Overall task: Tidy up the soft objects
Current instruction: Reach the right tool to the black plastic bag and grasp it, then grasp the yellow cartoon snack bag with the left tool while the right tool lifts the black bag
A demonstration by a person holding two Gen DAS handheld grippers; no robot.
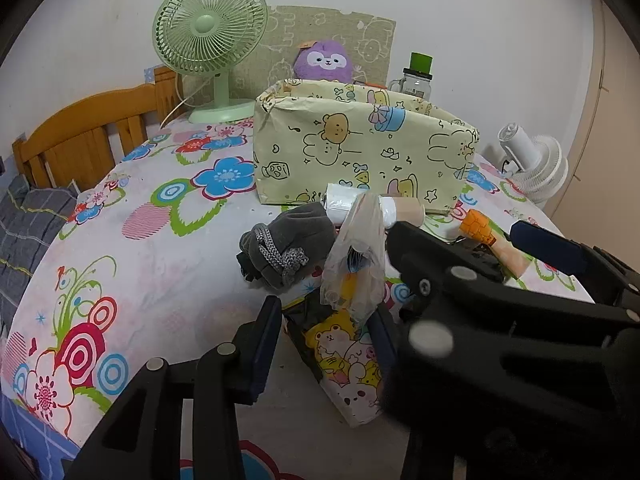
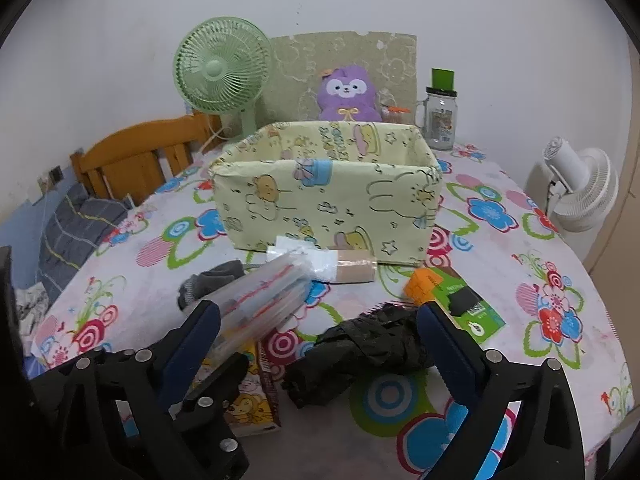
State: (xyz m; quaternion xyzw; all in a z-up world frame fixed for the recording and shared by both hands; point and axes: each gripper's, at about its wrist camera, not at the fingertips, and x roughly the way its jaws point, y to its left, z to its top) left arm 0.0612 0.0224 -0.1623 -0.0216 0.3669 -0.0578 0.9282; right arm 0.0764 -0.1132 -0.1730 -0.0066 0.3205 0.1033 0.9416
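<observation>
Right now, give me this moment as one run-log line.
left gripper: straddles cartoon pack, grip unclear | right gripper: open, over black bag | yellow box: nothing visible inside

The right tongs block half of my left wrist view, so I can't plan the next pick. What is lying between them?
Observer: A crumpled black plastic bag lies on the tablecloth. The right tongs stand wide open around it.
Operator: Does the patterned box hold anything yet?
Observer: From the right wrist view, only the lining shows inside the patterned box. Its floor is hidden.
Operator: What is beside the orange piece?
Observer: A flat green card with a small black item on top lies against the orange piece.
</observation>
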